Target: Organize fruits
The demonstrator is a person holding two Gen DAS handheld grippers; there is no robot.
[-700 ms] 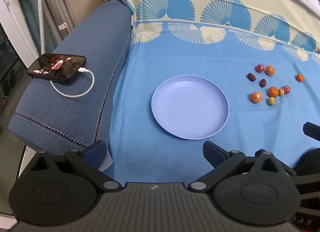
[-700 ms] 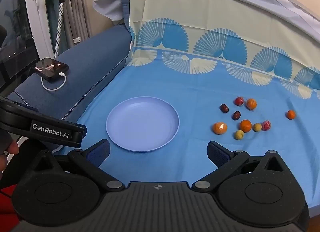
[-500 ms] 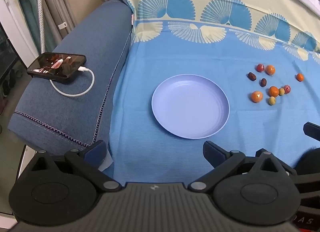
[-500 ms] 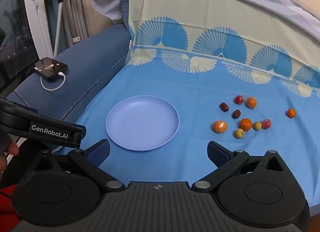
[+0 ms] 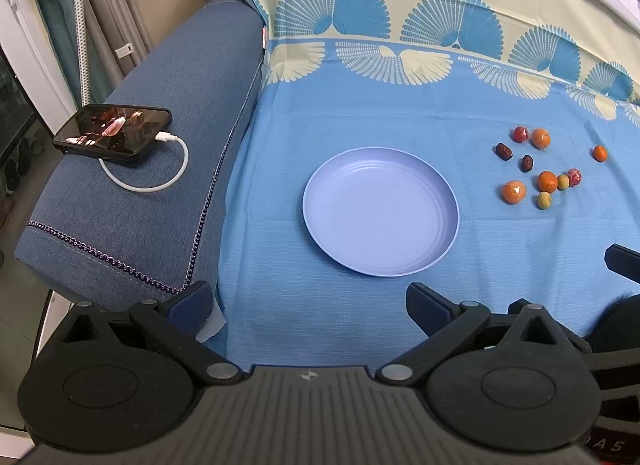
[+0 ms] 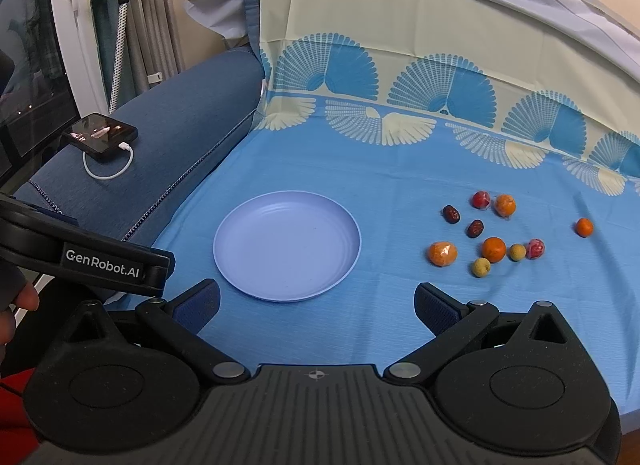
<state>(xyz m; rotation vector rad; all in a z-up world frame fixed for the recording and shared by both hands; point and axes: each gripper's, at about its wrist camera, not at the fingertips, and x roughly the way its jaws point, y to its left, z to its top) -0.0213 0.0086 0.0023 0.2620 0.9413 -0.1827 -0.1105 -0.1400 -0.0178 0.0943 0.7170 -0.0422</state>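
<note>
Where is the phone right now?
The phone lies on the blue sofa armrest, at far left in both wrist views, left of the plate. A white cable plugged into it loops beside it.

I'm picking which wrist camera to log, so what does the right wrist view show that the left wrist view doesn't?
Only the right wrist view shows the left gripper's GenRobot.AI side label and a fingertip of the person's hand. Only the left wrist view shows the floor beside the sofa arm. Both show the empty lavender plate, the loose fruits, the charging phone and their own open fingers.
</note>
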